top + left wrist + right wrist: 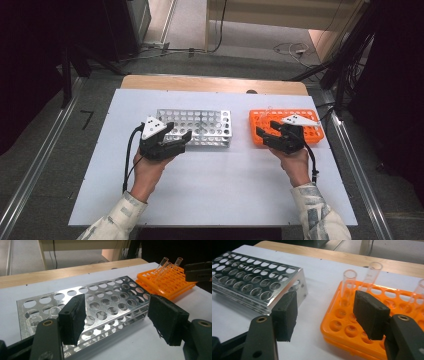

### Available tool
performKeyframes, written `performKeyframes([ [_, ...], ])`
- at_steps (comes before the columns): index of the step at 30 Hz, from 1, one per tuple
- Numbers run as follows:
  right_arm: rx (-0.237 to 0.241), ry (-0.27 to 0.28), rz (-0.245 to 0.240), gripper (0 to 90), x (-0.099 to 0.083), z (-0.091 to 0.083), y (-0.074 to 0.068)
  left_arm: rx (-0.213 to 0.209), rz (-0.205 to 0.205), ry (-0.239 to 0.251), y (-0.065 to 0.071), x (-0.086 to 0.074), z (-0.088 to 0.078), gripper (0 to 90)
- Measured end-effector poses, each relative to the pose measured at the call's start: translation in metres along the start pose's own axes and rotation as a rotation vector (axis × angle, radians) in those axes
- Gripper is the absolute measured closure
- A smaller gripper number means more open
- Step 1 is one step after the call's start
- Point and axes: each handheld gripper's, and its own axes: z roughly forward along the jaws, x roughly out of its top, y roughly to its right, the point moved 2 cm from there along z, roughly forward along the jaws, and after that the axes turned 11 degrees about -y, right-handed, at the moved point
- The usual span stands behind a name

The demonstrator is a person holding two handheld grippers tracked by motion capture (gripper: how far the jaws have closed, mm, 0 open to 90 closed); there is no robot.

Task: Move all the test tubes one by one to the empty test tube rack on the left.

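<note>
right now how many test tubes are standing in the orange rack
3 that I can make out, all clear glass. In the orange rack, one tube stands near its left end, a second just right of it, a third farther right. The jaws may hide others.

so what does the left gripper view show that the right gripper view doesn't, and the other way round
The left gripper view has a clear tube sitting low in the near-left end of the metal rack, and the right gripper at the upper right edge. The right gripper view looks down close into the orange rack's holes and shows the metal rack's solid end wall. Both views take in the two racks on the white board, upright tubes in the orange rack, and a pair of open black jaws with nothing between them.
</note>
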Motion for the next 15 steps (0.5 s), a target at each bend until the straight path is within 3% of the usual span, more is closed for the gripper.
performKeyframes([
  [15, -0.068, 0.005, 0.047, 34.9, -0.004, -0.002, 0.027, -0.002, 0.024, -0.020, 0.009, -0.007, 0.005, 30.5],
])
